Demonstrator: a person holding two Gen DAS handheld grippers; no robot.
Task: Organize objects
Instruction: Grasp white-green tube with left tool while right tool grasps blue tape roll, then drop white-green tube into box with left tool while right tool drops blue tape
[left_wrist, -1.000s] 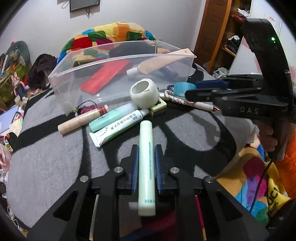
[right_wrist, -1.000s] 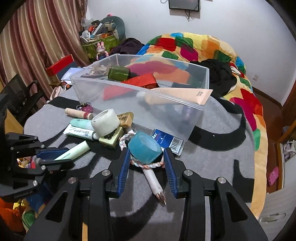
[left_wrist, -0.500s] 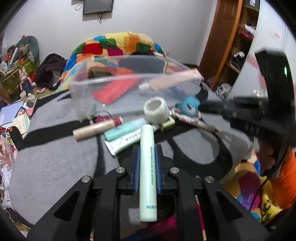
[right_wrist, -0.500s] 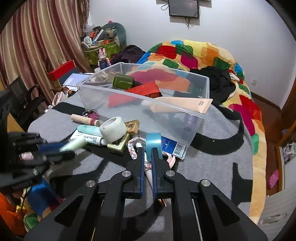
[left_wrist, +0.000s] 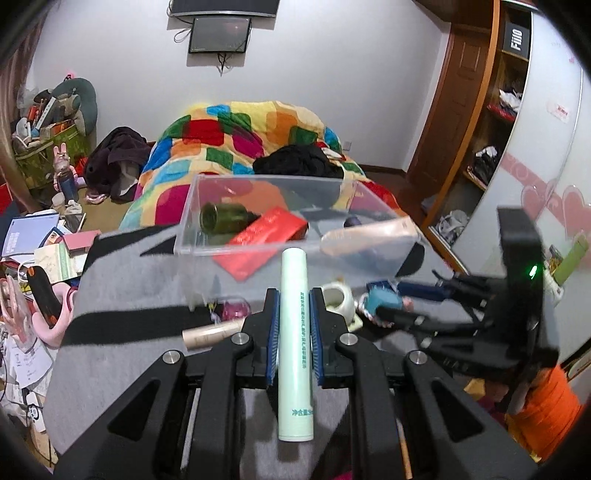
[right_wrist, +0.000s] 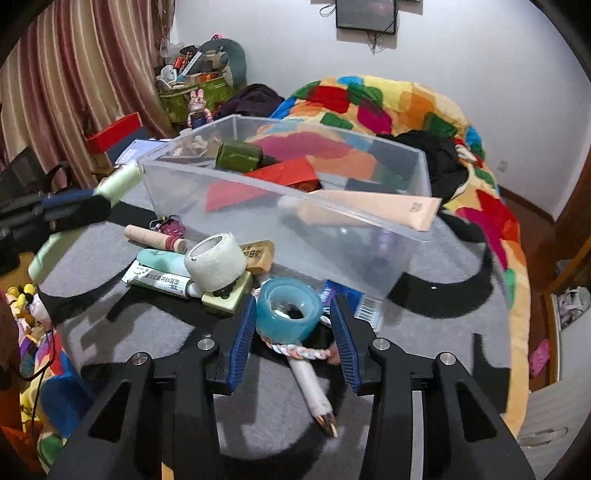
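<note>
My left gripper (left_wrist: 293, 295) is shut on a pale green tube (left_wrist: 293, 332), held in the air just before the near wall of the clear plastic box (left_wrist: 258, 251). In the right wrist view the same tube (right_wrist: 118, 181) hangs at the box's (right_wrist: 280, 188) left corner. My right gripper (right_wrist: 291, 306) is low over the grey blanket and its jaws are opening. A blue tape roll (right_wrist: 288, 314) stands between them, with a gap showing at the right pad. The roll rests on a pen with a braided cord (right_wrist: 310, 391).
A green bottle (right_wrist: 238, 155), a red envelope (right_wrist: 280, 173) and a peach tube (right_wrist: 388, 210) lie in the box. A white tape roll (right_wrist: 216, 260), a toothpaste tube (right_wrist: 162, 278) and a beige stick (right_wrist: 155, 236) lie before it. A colourful quilt (right_wrist: 388, 107) is heaped behind.
The left gripper has risen with the green tube and come up to the box. The right jaws went from apart to together and are apart again around the blue tape roll.
</note>
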